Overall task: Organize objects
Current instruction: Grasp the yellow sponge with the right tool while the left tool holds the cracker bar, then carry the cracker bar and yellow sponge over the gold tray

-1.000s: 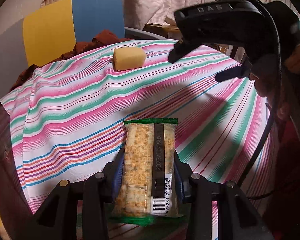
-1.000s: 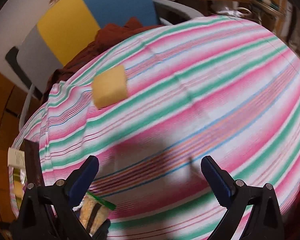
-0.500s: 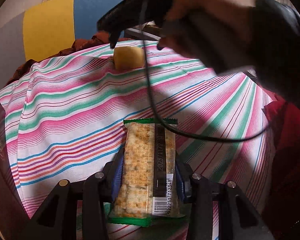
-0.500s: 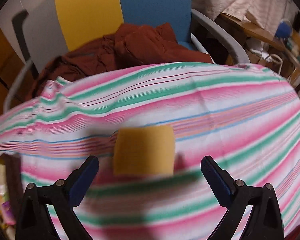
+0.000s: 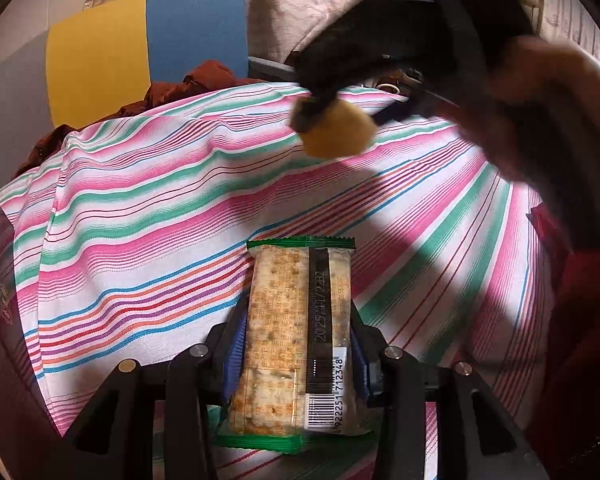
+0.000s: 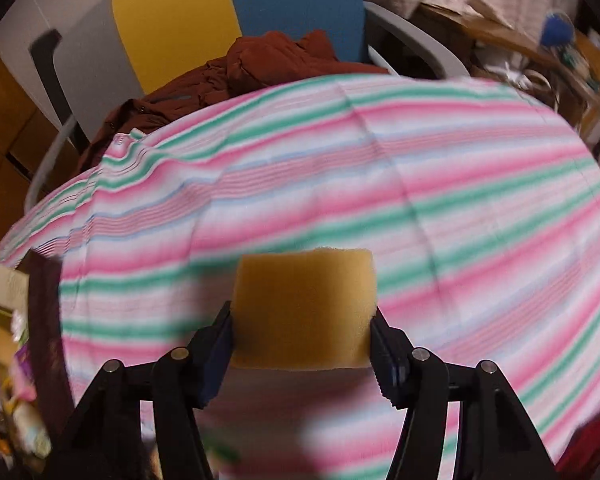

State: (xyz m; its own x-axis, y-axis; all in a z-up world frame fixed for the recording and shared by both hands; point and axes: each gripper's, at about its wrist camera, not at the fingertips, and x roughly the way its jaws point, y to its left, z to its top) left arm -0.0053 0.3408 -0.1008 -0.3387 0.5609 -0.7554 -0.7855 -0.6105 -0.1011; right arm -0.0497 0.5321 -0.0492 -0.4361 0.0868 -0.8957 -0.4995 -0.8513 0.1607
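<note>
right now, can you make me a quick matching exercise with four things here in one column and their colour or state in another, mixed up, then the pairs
Things:
1. cracker packet
2. sponge
3. tablecloth
4. garment

States:
A. rust-brown, heaped on the chair
B. yellow, clamped in the right gripper
C. striped pink, green and white
D. green-edged, clamped in the left gripper

Pairs: 1-D, 2-B, 3-C, 4-A

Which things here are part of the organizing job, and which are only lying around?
Part of the job:
- cracker packet, held in the left gripper
- yellow sponge, held in the right gripper

Lying around:
- striped tablecloth
- brown garment
- chair
</note>
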